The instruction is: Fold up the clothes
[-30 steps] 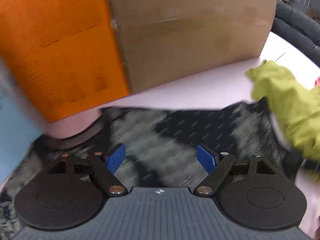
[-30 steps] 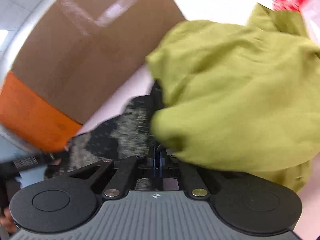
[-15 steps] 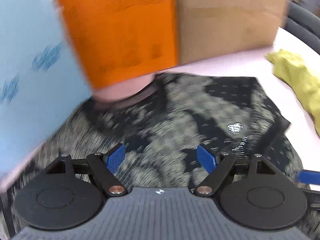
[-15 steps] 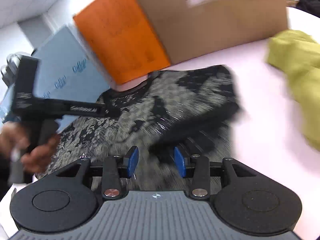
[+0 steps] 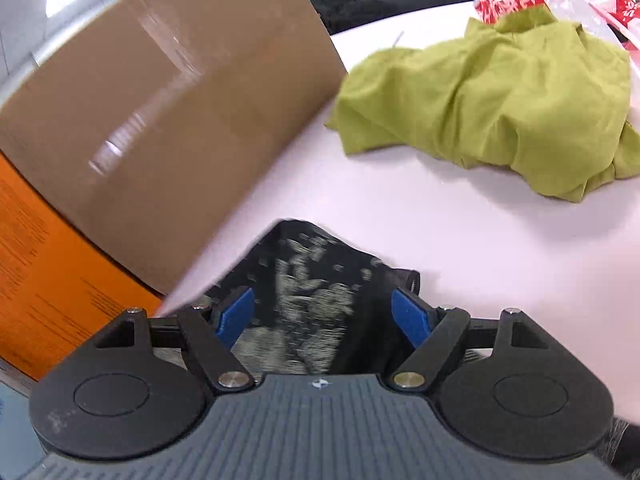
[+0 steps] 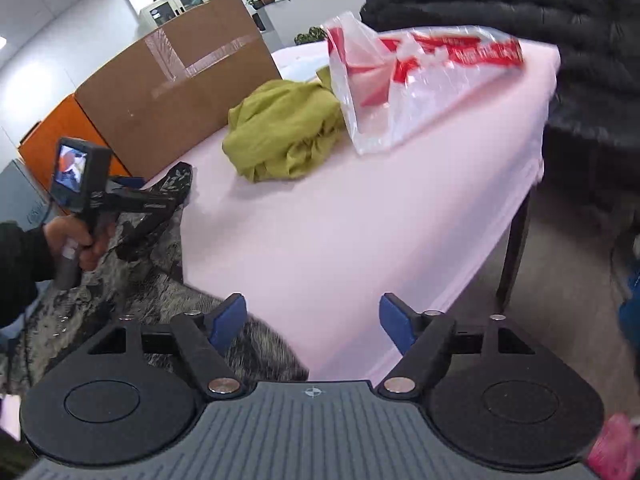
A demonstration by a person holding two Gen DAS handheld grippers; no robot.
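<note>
The right claw (image 6: 312, 320) has just been opening and has let go of the green shirt (image 6: 284, 132), which now lies bunched farther up the table (image 6: 360, 240), so the patterned shirt (image 5: 312, 296) comes next. The left claw (image 5: 322, 312) hangs wide open over its corner, gripping nothing.

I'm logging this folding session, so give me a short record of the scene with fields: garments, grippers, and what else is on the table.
surface: pink table
garment in work: black patterned garment, spread at the near left of the table
other garment: green garment, crumpled, beside the plastic bag
left gripper: open, over a corner of the patterned garment, pads not pressing it
right gripper: jaws have just been opening, nothing between them
behind: cardboard box, orange box
</note>
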